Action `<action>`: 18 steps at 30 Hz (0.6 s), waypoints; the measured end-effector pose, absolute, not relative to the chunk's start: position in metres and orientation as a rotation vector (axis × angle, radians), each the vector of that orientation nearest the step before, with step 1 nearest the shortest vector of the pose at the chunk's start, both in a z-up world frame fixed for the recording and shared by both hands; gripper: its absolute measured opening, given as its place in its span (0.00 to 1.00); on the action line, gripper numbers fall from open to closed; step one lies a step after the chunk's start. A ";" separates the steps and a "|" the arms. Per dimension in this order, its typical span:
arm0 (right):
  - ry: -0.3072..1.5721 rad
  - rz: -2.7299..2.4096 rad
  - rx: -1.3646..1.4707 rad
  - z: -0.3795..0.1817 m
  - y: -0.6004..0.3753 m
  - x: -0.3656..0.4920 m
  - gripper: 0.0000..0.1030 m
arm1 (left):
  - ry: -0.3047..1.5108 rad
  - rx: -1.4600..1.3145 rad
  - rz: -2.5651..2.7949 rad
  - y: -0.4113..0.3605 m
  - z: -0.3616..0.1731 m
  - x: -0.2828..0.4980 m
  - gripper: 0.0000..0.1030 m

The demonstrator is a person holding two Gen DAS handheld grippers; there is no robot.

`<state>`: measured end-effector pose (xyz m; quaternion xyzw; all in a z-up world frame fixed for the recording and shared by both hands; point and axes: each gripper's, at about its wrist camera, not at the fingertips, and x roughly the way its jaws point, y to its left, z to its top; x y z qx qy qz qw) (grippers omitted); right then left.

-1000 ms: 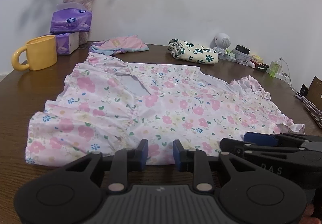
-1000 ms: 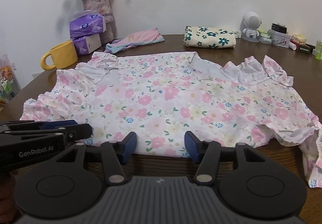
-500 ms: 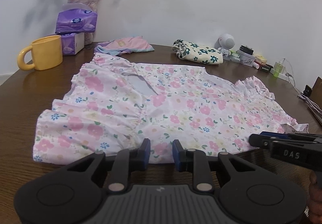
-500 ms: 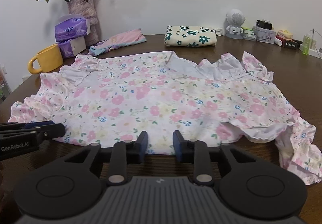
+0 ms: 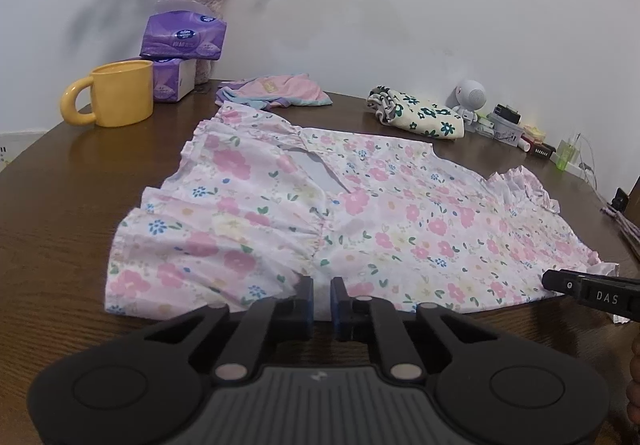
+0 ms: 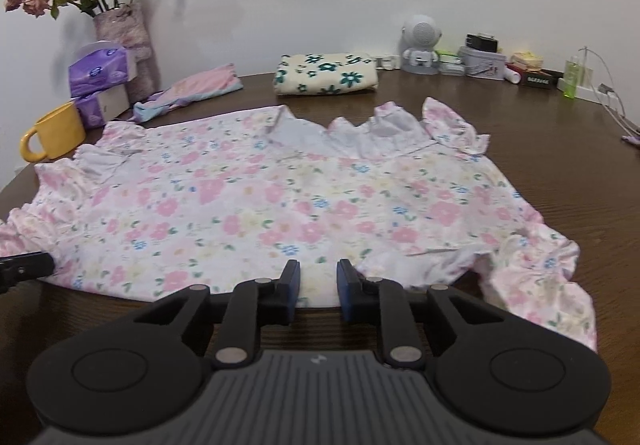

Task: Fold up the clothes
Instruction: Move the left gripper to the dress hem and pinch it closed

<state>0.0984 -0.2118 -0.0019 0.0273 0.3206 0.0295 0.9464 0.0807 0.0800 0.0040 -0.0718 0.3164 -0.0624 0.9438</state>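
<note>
Our left gripper (image 5: pixel 321 299) has its fingers (image 5: pixel 305 297) nearly closed, a narrow gap between them at the near hem of the floral dress (image 5: pixel 360 221); whether they pinch cloth we cannot tell. Our right gripper (image 6: pixel 318 283) stands parted at the same hem. The dress lies spread flat mid-surface (image 6: pixel 560 165). Along the far edge sit a folded floral cloth (image 6: pixel 326 73) and a yellow mug (image 6: pixel 54 133).

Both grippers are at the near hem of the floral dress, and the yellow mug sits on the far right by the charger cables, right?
Not quite. The yellow mug sits on the far left, beside the purple tissue packs, as the right wrist view shows. Both the left gripper and right gripper are at the floral dress hem.
</note>
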 end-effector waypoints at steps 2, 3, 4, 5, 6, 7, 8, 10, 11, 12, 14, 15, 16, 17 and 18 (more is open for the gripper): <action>0.649 0.060 0.044 -0.002 -0.211 0.098 0.19 | 0.636 -0.135 -0.102 0.083 0.006 0.079 0.10; 0.647 0.059 0.036 -0.003 -0.210 0.098 0.19 | 0.633 -0.126 -0.078 0.085 0.006 0.078 0.10; 0.645 0.058 0.029 -0.003 -0.209 0.098 0.19 | 0.633 -0.130 -0.064 0.090 0.006 0.077 0.10; 0.643 0.057 0.022 -0.003 -0.208 0.097 0.19 | 0.635 -0.140 -0.053 0.095 0.005 0.077 0.10; 0.641 0.057 0.021 -0.003 -0.208 0.097 0.19 | 0.640 -0.151 -0.038 0.101 0.004 0.077 0.10; 0.640 0.057 0.023 -0.003 -0.208 0.097 0.19 | 0.640 -0.162 -0.025 0.106 0.004 0.076 0.10; 0.640 0.057 0.023 -0.003 -0.208 0.097 0.19 | 0.638 -0.167 -0.011 0.111 0.004 0.075 0.10; 0.639 0.058 0.023 -0.003 -0.208 0.097 0.19 | 0.635 -0.170 0.017 0.120 0.004 0.073 0.10; 0.639 0.057 0.023 -0.003 -0.208 0.097 0.19 | 0.633 -0.172 0.025 0.124 0.004 0.072 0.10; 0.639 0.057 0.023 -0.004 -0.208 0.097 0.19 | 0.632 -0.178 0.030 0.127 0.004 0.072 0.10; 0.638 0.056 0.022 -0.004 -0.207 0.096 0.19 | 0.633 -0.188 0.036 0.132 0.004 0.070 0.09; 0.639 0.055 0.022 -0.004 -0.207 0.096 0.19 | 0.632 -0.188 0.041 0.134 0.004 0.070 0.09; 0.639 0.054 0.021 -0.004 -0.207 0.096 0.19 | 0.631 -0.186 0.047 0.135 0.004 0.069 0.09; 0.639 0.055 0.021 -0.004 -0.207 0.096 0.19 | 0.630 -0.184 0.052 0.136 0.004 0.069 0.08; 0.639 0.055 0.021 -0.004 -0.207 0.096 0.19 | 0.629 -0.183 0.058 0.137 0.004 0.068 0.08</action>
